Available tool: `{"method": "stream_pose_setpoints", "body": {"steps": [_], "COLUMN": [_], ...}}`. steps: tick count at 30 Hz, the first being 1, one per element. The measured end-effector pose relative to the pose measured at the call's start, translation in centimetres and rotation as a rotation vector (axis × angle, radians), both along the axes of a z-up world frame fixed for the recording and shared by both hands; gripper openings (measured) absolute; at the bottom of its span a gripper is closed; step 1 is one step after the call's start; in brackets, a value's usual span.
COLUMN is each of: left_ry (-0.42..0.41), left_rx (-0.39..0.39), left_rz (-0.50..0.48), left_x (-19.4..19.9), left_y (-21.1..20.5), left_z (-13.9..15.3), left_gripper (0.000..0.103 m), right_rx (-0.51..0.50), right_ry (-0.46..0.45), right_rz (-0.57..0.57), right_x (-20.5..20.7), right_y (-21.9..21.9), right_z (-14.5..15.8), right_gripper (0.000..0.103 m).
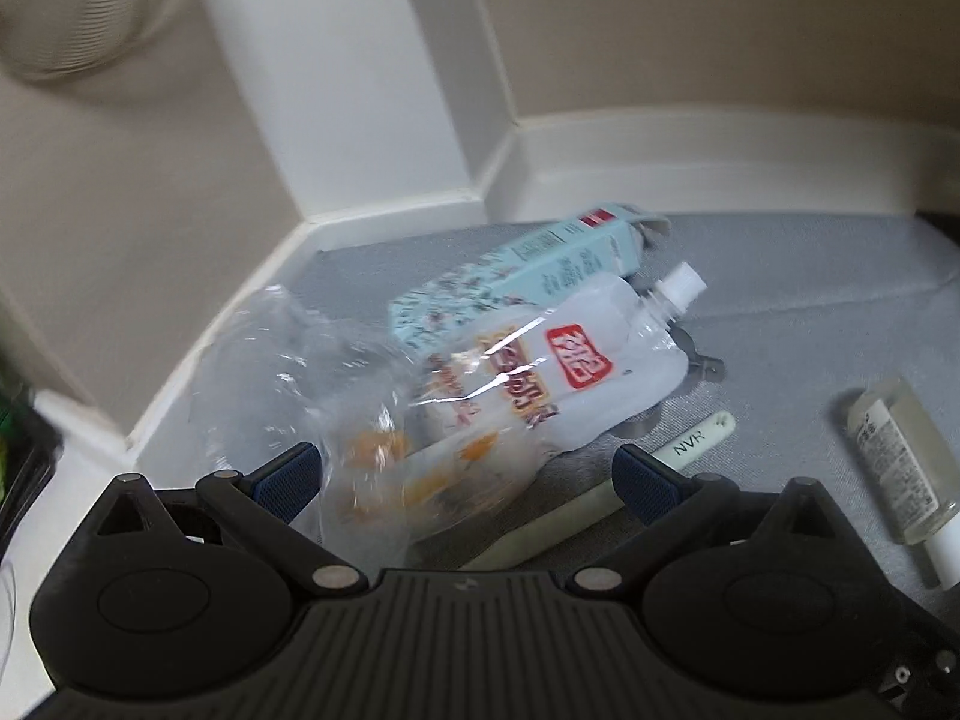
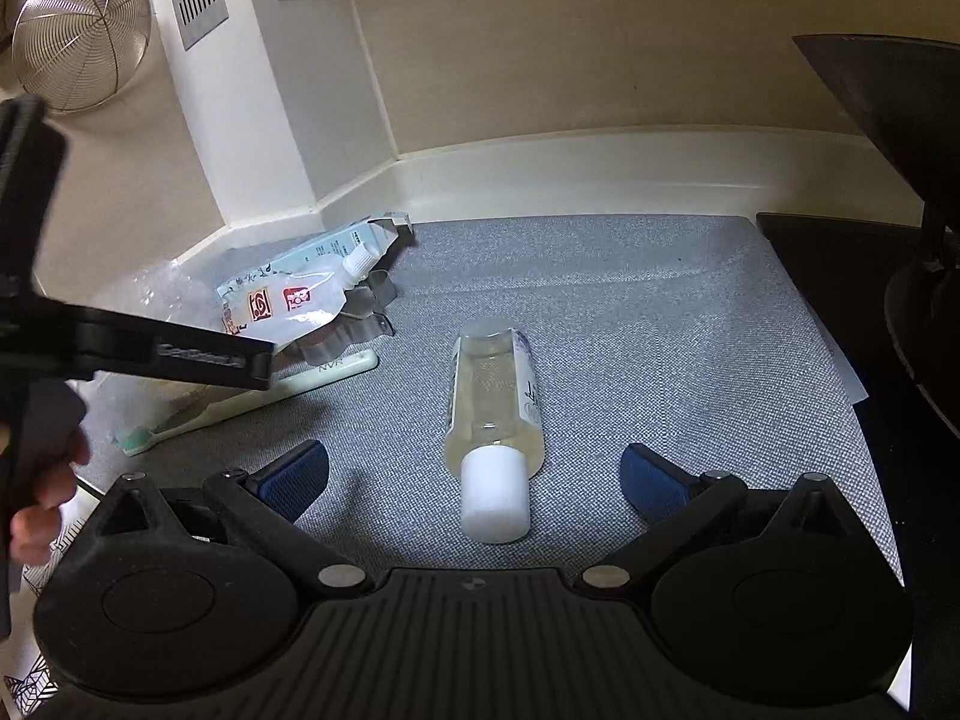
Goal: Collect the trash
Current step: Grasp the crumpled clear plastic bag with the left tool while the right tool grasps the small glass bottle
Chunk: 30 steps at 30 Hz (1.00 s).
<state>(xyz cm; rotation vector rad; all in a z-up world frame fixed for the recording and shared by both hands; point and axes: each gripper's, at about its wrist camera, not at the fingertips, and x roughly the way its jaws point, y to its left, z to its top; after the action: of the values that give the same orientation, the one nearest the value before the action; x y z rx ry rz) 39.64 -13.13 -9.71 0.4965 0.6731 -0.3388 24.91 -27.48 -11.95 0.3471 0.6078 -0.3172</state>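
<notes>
Right wrist view: my right gripper (image 2: 474,474) is spread wide, the clear bottle (image 2: 495,414) lying between its fingers, untouched.

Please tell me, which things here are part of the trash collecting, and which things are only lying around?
Likely trash:
spout pouch
clear plastic wrap
blue carton, top torn open

Less sure or just there:
small bottle, between the open right claw fingers, still holds liquid
toothbrush
metal cookie cutter
wire strainer on the wall
grey mat

The left claw is open at the wrap.
</notes>
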Motion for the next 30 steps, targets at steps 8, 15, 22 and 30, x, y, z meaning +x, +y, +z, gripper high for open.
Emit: {"method": "stream_pose_setpoints", "body": {"steps": [8, 15, 22, 30], "left_ry": [-0.074, -0.087, -0.107, -0.131], "left_rx": [0.014, -0.062, -0.158, -0.235], "left_rz": [-0.085, -0.090, -0.101, -0.102], "left_x": [-0.2, 0.0, -0.7, -2.5], "left_y": [-1.6, -0.4, 1.9, 5.1], "left_z": [-0.3, 1.1, 4.0, 5.8], "left_gripper": [0.061, 0.000, 0.000, 0.000], "right_rx": [0.009, 0.071, 0.103, 0.110], "right_ry": [-0.008, -0.053, -0.073, -0.076], "right_rz": [-0.003, -0.029, -0.044, -0.045], "right_x": [0.0, -0.9, -1.3, -1.4], "right_y": [-0.1, -1.2, -1.6, -1.6], "right_z": [0.1, -0.1, -0.1, -0.2], "right_gripper": [0.102, 0.038, 0.037, 0.037]}}
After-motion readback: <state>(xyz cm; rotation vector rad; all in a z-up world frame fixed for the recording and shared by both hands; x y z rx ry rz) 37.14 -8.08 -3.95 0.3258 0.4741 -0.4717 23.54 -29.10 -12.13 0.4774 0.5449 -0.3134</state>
